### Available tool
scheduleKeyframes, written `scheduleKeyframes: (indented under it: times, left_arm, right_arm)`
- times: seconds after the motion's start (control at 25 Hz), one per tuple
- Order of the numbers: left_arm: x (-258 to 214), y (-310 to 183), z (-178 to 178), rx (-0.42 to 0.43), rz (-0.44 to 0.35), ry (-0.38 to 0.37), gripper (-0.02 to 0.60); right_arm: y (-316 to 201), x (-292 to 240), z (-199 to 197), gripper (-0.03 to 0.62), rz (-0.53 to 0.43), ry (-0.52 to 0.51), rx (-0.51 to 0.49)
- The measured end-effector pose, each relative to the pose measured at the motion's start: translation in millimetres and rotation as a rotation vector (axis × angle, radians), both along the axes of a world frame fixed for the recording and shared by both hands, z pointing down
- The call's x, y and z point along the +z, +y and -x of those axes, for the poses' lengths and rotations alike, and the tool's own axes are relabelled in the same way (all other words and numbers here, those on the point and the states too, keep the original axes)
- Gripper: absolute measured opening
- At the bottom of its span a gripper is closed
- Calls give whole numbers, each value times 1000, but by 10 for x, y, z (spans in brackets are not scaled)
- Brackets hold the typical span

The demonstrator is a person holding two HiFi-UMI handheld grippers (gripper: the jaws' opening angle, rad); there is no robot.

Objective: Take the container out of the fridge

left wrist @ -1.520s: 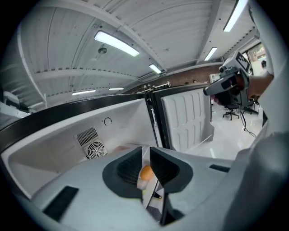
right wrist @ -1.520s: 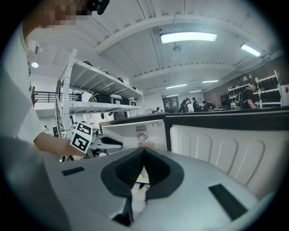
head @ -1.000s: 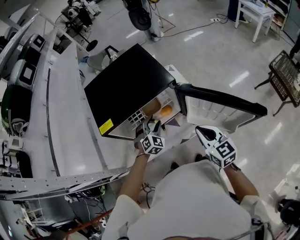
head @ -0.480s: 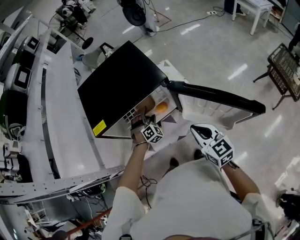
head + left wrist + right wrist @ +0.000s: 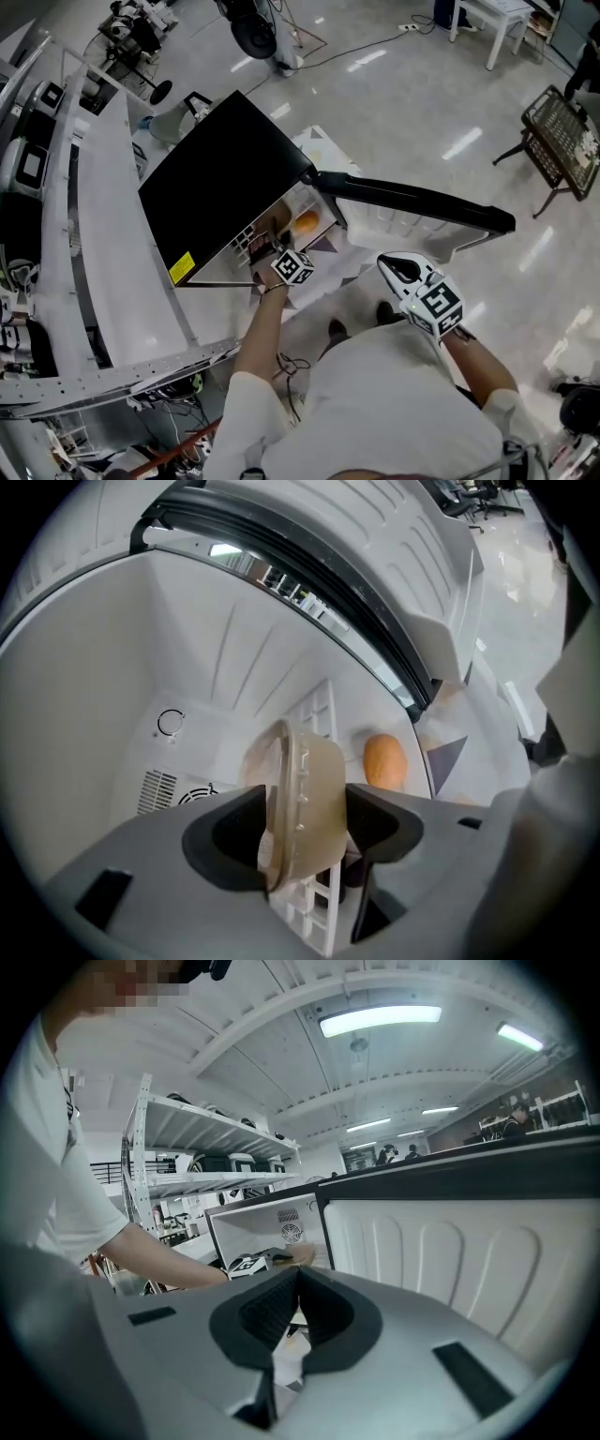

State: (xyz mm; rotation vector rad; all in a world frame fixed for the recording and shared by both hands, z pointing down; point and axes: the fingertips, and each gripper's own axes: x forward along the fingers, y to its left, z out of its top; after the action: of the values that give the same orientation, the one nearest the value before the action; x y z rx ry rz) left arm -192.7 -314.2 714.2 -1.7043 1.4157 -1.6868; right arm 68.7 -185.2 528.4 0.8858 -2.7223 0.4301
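Observation:
A small black fridge [image 5: 225,178] stands with its door [image 5: 422,202] swung wide. My left gripper [image 5: 275,244] reaches into the fridge. In the left gripper view a translucent beige lidded container [image 5: 305,808] stands on its side on a white wire shelf [image 5: 314,907]. It is between the jaws of my left gripper [image 5: 307,819]. The jaws are closing and both pads touch the container. My right gripper [image 5: 392,266] hovers shut in front of the door, holding nothing. In its own view, my right gripper [image 5: 298,1275] has its pads together.
An orange round item [image 5: 382,761] lies deeper in the fridge to the right of the container, also visible as the orange item [image 5: 306,223] from above. A long white counter [image 5: 112,234] runs along the left. The door's inner shelves [image 5: 403,225] sit close to the right gripper.
My left gripper has moved deeper into the fridge, up to the container. The right gripper has stayed near the door, barely moving.

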Motion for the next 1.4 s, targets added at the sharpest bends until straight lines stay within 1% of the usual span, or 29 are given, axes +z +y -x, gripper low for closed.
scheduleKeyframes:
  times: [0.16, 0.36, 0.48, 0.6, 0.8, 0.92, 1.0, 1.16, 1.28, 1.4]
  left_arm:
    - [-95, 28, -95, 23, -23, 5, 245]
    - [-272, 78, -138, 23, -60, 17, 238]
    - [-399, 145, -173, 15, -90, 50, 238]
    - [-513, 248, -205, -3, -109, 102, 236]
    - [-569, 528, -280, -30, -90, 209, 235]
    - [-647, 752, -348, -31, -97, 271, 235]
    - [-710, 900, -391, -41, -100, 340, 235]
    - [-844, 1212, -418, -90, -115, 500, 235]
    - [-1000, 1430, -362, -129, -153, 597, 235]
    - [-1176, 1672, -292, -154, -195, 683, 235]
  right_arm:
    - [-2, 19, -35, 6, 6, -2, -10]
    - [11, 17, -15, 6, 0, -9, -53]
    - [26, 23, -8, 6, -3, -13, -75]
    - [51, 22, 15, 6, -4, -19, -99]
    - [124, 70, 129, 6, 9, -19, -155]
    - [169, 113, 232, 6, 23, -20, -188]
    - [187, 135, 303, 6, 31, -22, -203]
    - [263, 173, 481, 6, 45, -21, -239]
    - [346, 163, 673, 6, 38, -17, -280]
    - [436, 147, 859, 6, 29, -14, -301]
